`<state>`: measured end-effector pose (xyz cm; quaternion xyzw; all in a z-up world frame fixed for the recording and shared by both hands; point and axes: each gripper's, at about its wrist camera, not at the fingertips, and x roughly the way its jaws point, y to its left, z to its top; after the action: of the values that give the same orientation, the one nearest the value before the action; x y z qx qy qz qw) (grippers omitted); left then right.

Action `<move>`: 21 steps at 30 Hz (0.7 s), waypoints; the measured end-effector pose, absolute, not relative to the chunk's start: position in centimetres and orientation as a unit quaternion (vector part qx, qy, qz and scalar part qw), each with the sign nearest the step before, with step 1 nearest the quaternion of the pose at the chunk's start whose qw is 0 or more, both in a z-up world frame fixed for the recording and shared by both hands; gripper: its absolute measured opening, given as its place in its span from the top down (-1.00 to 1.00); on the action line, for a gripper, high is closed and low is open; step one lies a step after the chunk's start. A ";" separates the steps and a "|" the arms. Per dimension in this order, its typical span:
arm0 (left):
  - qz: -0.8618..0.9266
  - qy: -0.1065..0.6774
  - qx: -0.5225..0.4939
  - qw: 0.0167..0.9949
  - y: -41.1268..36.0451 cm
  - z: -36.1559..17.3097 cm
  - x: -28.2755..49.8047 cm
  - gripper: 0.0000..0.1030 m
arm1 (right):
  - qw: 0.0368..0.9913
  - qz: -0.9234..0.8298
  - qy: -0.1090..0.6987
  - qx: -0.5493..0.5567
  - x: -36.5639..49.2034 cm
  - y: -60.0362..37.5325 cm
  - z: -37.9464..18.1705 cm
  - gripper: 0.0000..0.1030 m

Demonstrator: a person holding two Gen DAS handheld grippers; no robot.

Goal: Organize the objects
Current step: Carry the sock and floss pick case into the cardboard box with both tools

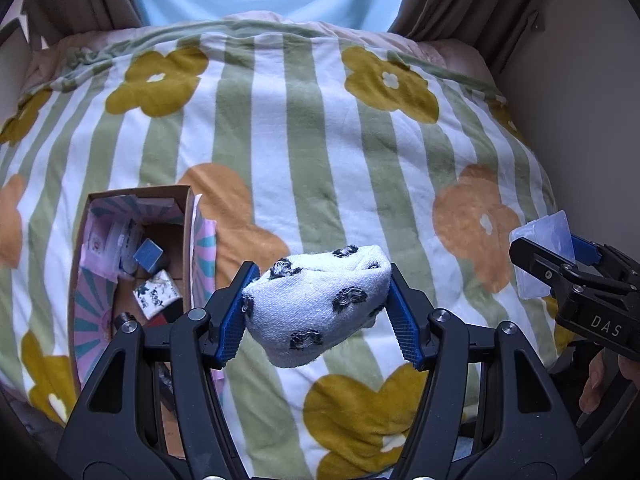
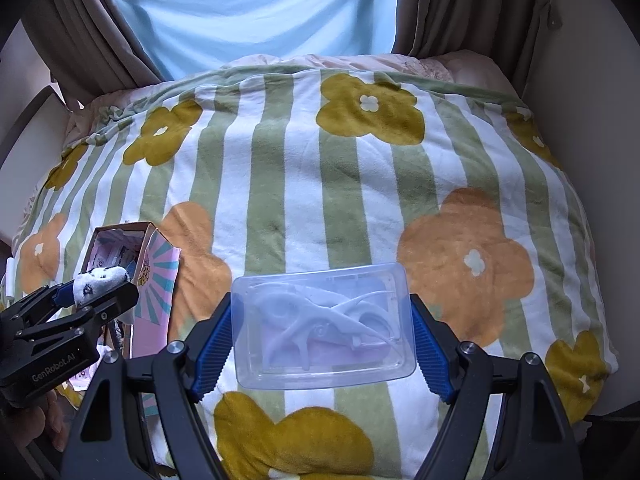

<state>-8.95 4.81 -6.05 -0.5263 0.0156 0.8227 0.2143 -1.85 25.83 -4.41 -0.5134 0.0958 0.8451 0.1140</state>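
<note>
Halfway-ish by the looks of it. Left claw (image 1: pixel 318 312) clamped on a rolled spotted sock (image 1: pixel 316 304), held above the bed (image 1: pixel 320 140) just beside the cardboard box (image 1: pixel 132 200) at its left edge. Right claw (image 2: pixel 322 344) squeezing a clear plastic case (image 2: pixel 324 324). Box already holding a few bits; probably both still need dropping in.

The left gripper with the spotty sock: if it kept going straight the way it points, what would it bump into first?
Probably the flowery blanket. The left gripper, shut on the rolled sock, points down at bare blanket; the cardboard box sits off to the side. Depth is hard to judge.
</note>
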 end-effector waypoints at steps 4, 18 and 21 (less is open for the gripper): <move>0.824 0.012 -0.524 0.213 4.4 -5.7 -8.5 -0.15 | 0.112 0.848 0.094 -0.509 -1.5 25.4 -4.0 -0.49; 0.843 -0.017 -0.509 0.174 0.6 -4.1 -7.5 -0.15 | 0.064 0.863 0.056 -0.498 -2.5 21.3 -2.3 -0.49; 0.847 -0.031 -0.509 0.151 -1.4 -4.1 -7.2 -0.15 | 0.038 0.866 0.042 -0.498 -3.4 19.6 -2.1 -0.49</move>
<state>-7.21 -1.43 -4.11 -0.5092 -0.0305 0.8467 0.1514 -3.37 19.58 -2.15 -0.4976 0.0424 0.8655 0.0379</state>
